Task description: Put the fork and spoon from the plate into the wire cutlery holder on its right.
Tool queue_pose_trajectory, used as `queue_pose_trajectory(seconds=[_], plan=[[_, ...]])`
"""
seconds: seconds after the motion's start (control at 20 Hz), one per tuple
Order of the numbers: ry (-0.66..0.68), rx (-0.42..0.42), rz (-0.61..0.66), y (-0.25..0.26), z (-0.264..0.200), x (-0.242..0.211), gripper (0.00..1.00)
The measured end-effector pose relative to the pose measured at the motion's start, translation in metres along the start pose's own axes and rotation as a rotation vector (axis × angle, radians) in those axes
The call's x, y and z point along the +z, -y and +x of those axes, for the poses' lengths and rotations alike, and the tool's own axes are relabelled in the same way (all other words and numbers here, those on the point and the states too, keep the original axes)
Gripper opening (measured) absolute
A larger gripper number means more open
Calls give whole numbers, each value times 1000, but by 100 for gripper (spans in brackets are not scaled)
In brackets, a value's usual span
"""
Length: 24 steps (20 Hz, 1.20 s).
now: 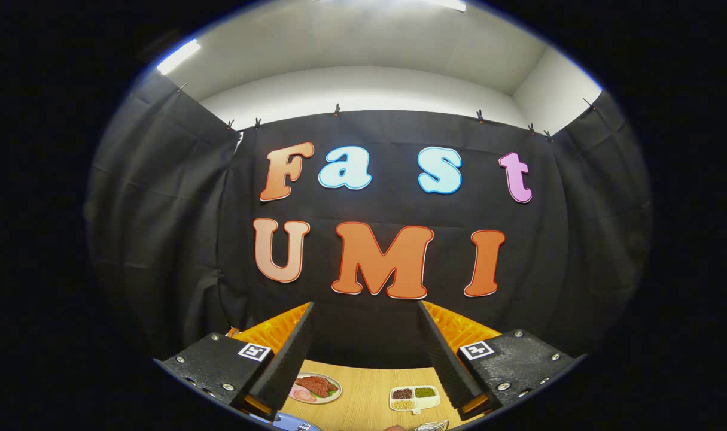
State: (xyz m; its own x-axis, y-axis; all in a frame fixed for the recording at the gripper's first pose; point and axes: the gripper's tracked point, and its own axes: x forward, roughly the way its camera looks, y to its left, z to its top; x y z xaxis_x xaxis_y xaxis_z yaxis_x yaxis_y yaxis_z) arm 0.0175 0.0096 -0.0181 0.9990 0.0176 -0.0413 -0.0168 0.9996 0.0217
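1. So, gripper view: the tool (366, 350) is held high and level, looking mostly at the booth's cloth wall, with its fingers spread wide and nothing between them.
2. Down between the fingers there's a strip of wooden surface (366, 392). Two printed picture cards lie on it: a round one showing meat (316, 387) near the left finger, and a divided tray one showing beans (414, 398) near the right finger. Neither looks like part of the job.
3. The task stuff only just peeks in at the near edge of the surface, below the cards. A sliver of blue plate (291, 424) sits under the left finger, with what looks like fork tines (304, 426) on it. I can't make out the spoon.
4. A bit of wire cutlery holder (433, 425) shows to the right of the plate, under the right finger. Can't tell if anything's in it.
5. My read: this is the very start, before any pickup. Nothing is gripped, and the tool is well above everything.
6. Next move probably means tipping the tool down toward the plate, lining the open fingers across the fork handle, then closing on it.
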Motion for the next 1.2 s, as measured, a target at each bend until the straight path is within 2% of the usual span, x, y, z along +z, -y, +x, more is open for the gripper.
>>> queue_pose_trajectory(seconds=[0.2, 0.4, 0.7, 1.1, 1.2], plan=[[-56, 8, 6, -9, 5, -20, 99], [-203, 60, 4, -33, 6, -75, 99], [-629, 191, 68, -82, -28, -210, 98], [-1103, 255, 65, -135, -81, -334, 96], [-1229, 270, 111, -147, -100, -362, 92]])
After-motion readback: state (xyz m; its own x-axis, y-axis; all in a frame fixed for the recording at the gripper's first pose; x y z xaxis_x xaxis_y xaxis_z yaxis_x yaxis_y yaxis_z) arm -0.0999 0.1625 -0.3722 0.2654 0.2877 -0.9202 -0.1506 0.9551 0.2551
